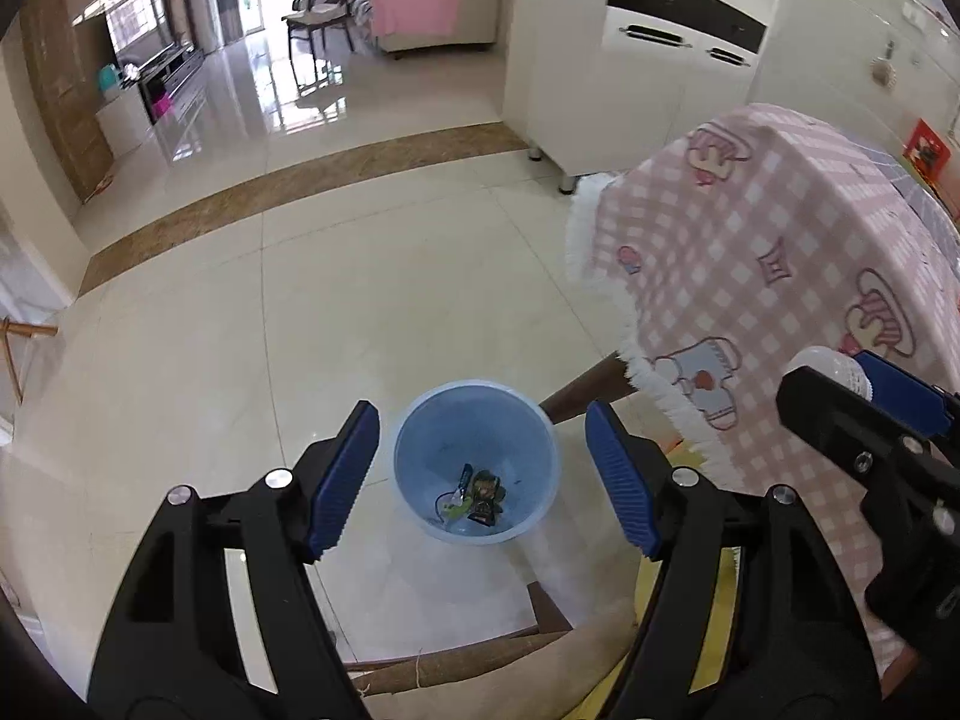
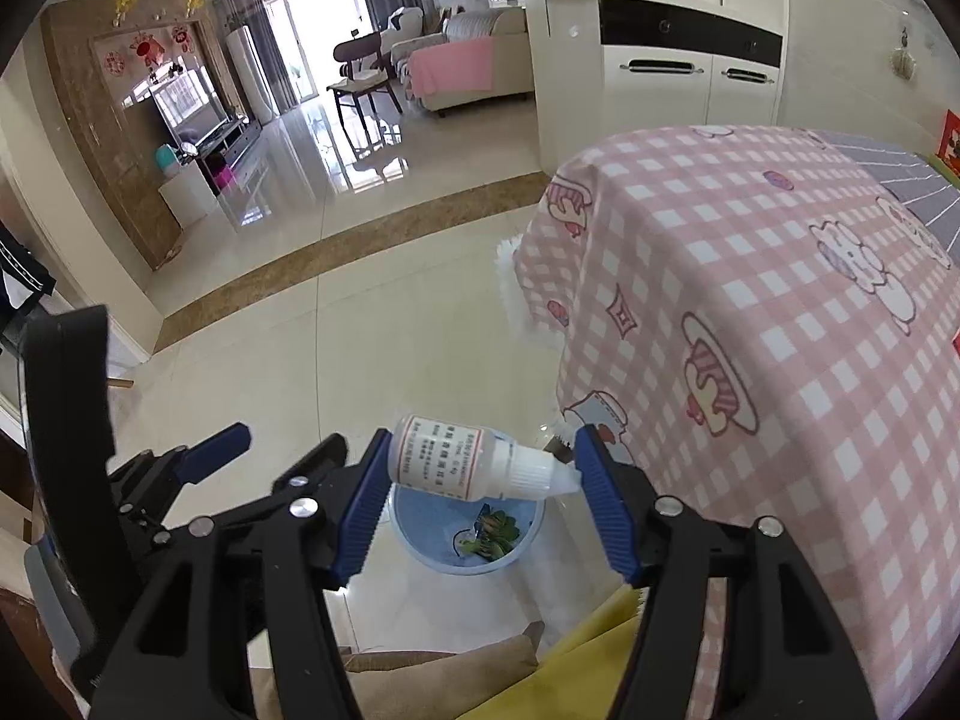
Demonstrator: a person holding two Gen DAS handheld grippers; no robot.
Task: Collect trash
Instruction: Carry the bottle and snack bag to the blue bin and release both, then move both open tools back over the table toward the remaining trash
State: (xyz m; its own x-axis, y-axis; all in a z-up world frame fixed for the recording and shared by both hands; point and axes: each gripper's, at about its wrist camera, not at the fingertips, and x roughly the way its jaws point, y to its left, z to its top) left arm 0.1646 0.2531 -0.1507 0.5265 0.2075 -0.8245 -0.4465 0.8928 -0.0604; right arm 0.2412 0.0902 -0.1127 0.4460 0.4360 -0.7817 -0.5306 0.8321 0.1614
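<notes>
The left wrist view looks down between the spread fingers of the left tool, which stands wide with nothing between its blue pads; straight below the gap sits a pale blue bucket on the glossy tiled floor. Only this view shows the whole round rim of the bucket and its contents clearly: a small dark green wrapper and a bit of pale trash beside it lie on the bottom, and the rest of the bucket is bare. At the right edge of the same view the right tool comes in from the side with a white rounded bottle end at its tip. The right wrist view shows what that is: a small white dropper bottle with a printed label and a ribbed cap lies crosswise between the right tool's blue pads, its base against the left pad and its cap tip against the right one, so the tool holds it end to end. Here the bottle hangs right over the bucket and hides the far part of its rim, while the green wrapper shows below it. The left tool shows at the left of this view. To the right in both views stands the bench, draped in a pink checked cloth with cartoon prints and a white fringe, its corner near the bucket. A brown cushion and a yellow cloth lie at the near edge.
</notes>
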